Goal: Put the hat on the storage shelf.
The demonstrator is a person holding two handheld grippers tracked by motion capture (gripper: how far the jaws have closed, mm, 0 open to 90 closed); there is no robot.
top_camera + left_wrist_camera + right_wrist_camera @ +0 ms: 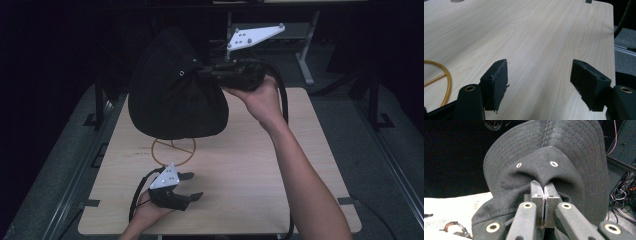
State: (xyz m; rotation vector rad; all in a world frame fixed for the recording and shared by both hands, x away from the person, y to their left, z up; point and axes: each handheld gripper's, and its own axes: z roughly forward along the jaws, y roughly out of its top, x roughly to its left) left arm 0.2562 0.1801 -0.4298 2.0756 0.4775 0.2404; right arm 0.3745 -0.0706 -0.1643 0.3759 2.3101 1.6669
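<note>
The left gripper (192,186) is resting wide open near the yellow wire ring (173,149), while above it the right gripper (204,71) is pinching a black fabric bucket hat (172,95), brim hanging downward.

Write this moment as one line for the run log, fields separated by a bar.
right gripper: shut on black hat, held above table | left gripper: open, empty, low over table | yellow wire stand: under hat

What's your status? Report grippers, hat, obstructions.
Right gripper shut on black hat, held above the table. Left gripper open, low over the table, holding nothing. Yellow wire stand under hat; nothing blocking.
</note>
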